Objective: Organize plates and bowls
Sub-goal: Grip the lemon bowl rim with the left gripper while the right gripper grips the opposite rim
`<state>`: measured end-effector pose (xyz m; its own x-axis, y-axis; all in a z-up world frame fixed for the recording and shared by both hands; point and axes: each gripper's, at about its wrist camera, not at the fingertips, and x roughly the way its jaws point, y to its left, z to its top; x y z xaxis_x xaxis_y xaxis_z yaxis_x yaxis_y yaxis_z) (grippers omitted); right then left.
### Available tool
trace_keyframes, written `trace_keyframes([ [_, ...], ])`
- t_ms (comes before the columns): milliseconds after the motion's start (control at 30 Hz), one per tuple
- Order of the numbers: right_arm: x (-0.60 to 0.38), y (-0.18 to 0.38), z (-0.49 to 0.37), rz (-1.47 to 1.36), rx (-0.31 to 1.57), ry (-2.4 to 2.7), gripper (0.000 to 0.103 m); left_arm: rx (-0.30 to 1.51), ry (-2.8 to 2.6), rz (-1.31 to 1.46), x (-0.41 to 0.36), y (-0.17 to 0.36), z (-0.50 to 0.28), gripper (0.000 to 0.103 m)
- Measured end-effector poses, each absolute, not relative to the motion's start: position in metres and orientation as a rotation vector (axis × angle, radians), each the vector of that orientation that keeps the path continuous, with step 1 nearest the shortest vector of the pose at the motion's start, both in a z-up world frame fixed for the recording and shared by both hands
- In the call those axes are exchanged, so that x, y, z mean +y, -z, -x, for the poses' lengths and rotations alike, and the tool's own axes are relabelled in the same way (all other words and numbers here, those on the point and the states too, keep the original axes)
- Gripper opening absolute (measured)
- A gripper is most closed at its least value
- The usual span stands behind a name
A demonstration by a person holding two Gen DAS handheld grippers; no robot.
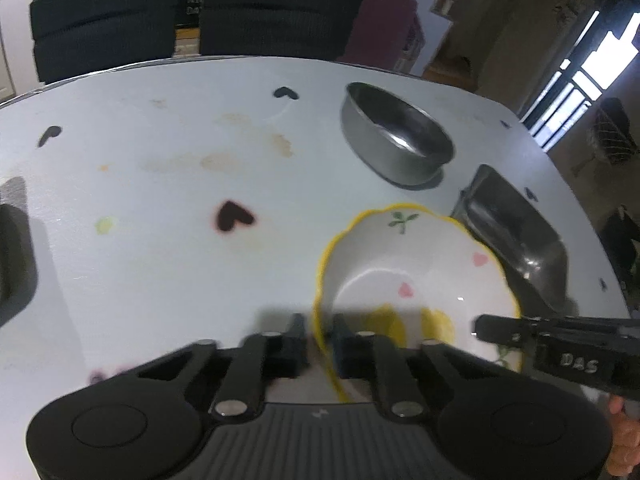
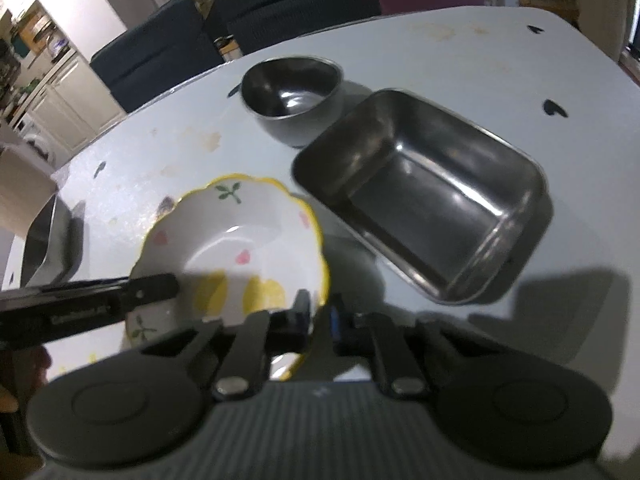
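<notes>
Grippers pinched a scalloped, yellow-rimmed ceramic bowl (image 2: pixel 240 240) from opposite sides above a white table (image 1: pixel 160 272) dotted with heart prints. The left gripper (image 1: pixel 318 340) had its jaws closed over the rim nearest its camera, one finger inside the bowl and one outside, while the right gripper (image 2: pixel 320 312) clamped the opposite edge the same way. The bowl appeared to sit low over the table, just beside a rectangular steel tray (image 2: pixel 432 216), with a round steel bowl (image 2: pixel 292 96) farther back; whether its base touched the table could not be told. Its mouth faced upward and tilted slightly toward the cameras; being round, it had no true long axis, though the two grips set a line across it from rim to rim. The risk from here lay in that double hold: if the hands moved at unequal speeds or pulled apart, the thin glazed rim could slip from one set of fingers and the bowl could drop, chip, or knock the tray's near wall. Blur in both views suggested motion, which could make such a slip more likely.
</notes>
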<state>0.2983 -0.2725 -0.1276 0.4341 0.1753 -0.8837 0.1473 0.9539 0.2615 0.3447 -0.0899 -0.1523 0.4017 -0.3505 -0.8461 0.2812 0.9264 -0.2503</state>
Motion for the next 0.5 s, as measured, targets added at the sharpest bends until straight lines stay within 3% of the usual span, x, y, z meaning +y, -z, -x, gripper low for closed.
trace_keyframes([
  [233,-0.258,0.125,-0.302,-0.246,1.124,-0.02,0.011,1.054,0.378,0.039,-0.09,0.143,-0.339,0.009],
  [500,-0.252,0.087,-0.292,-0.25,1.022,-0.059,0.011,0.937,0.355,0.04,-0.081,0.091,-0.316,0.009],
])
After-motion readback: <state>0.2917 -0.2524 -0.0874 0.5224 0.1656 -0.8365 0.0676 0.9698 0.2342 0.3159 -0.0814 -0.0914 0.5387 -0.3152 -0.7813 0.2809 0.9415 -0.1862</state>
